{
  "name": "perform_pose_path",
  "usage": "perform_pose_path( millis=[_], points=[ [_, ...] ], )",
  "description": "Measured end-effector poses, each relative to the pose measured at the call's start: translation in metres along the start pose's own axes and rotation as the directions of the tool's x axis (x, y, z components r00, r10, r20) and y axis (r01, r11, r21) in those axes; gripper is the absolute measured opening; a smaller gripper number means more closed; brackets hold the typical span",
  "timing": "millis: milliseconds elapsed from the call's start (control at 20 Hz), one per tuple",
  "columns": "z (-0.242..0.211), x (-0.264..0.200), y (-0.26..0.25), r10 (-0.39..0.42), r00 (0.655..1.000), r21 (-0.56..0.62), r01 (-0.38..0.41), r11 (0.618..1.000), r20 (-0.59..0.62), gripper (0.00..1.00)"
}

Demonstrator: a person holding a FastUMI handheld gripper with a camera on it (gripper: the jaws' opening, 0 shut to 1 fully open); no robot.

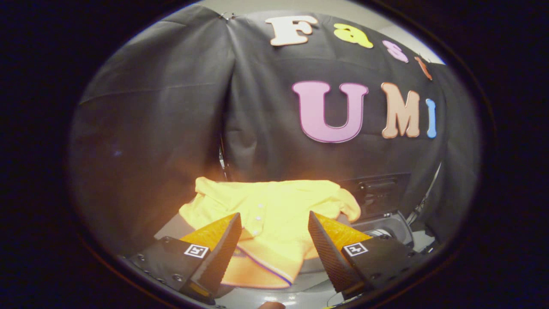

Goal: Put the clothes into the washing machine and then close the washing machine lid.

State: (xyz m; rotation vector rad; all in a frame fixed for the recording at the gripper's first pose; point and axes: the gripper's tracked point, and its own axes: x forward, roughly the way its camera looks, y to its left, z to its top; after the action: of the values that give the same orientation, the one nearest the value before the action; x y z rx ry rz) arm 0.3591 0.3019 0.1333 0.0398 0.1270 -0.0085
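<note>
Gripper (274,240) open, fingers straddling the yellow shirt (274,206) at twelve o'clock; washing machine (386,227) at two o'clock. Garment ungrasped: loading and lid closure apparently remain.

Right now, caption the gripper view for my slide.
Open gripper poised over a yellow shirt beside the washing machine.

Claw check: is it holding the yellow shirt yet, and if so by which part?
Nothing is held. The claw is open, its fingers spread either side of the yellow shirt, which lies between and beyond them, not pinched.
</note>
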Motion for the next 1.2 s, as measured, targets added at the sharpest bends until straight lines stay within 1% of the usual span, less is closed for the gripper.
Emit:
perform_pose_path(
  millis=[150, 250, 400, 500, 550, 600, 700, 800, 900, 950, 1000, 1050, 1100, 1150, 1200],
  points=[
    [-0.009, 0.04, 0.006, -0.007, 0.994, -0.014, 0.006, 1.0, -0.106, 0.98],
    [-0.02, 0.064, 0.008, -0.014, 0.981, -0.019, 0.01, 1.0, -0.191, 0.98],
    [-0.028, 0.084, 0.021, 0.013, 0.969, -0.013, -0.017, 1.0, -0.245, 0.98],
    [-0.035, 0.088, 0.023, 0.009, 0.955, -0.026, -0.018, 1.0, -0.298, 0.98],
    [-0.043, 0.09, 0.019, -0.017, 0.941, -0.029, 0.008, 1.0, -0.339, 0.98],
    [-0.055, 0.089, 0.015, -0.038, 0.919, -0.034, 0.027, 0.999, -0.392, 0.98],
    [-0.055, 0.093, 0.014, -0.05, 0.916, -0.034, 0.039, 0.999, -0.399, 1.0],
    [-0.055, 0.095, 0.014, -0.056, 0.91, -0.053, 0.038, 0.998, -0.411, 0.98],
    [-0.053, 0.094, 0.013, -0.074, 0.905, -0.046, 0.06, 0.997, -0.418, 0.98],
    [-0.053, 0.092, 0.013, -0.081, 0.897, -0.043, 0.069, 0.997, -0.435, 0.96],
    [-0.054, 0.09, 0.013, -0.08, 0.885, -0.057, 0.06, 0.997, -0.46, 0.93],
    [-0.054, 0.093, 0.012, -0.079, 0.88, -0.061, 0.057, 0.997, -0.468, 0.9],
    [-0.054, 0.096, 0.012, -0.082, 0.881, -0.054, 0.064, 0.996, -0.466, 0.76],
    [-0.05, 0.098, 0.01, -0.086, 0.892, -0.082, 0.055, 0.995, -0.444, 0.61],
    [-0.05, 0.1, 0.007, -0.078, 0.893, -0.102, 0.036, 0.994, -0.442, 0.46]
  ],
)
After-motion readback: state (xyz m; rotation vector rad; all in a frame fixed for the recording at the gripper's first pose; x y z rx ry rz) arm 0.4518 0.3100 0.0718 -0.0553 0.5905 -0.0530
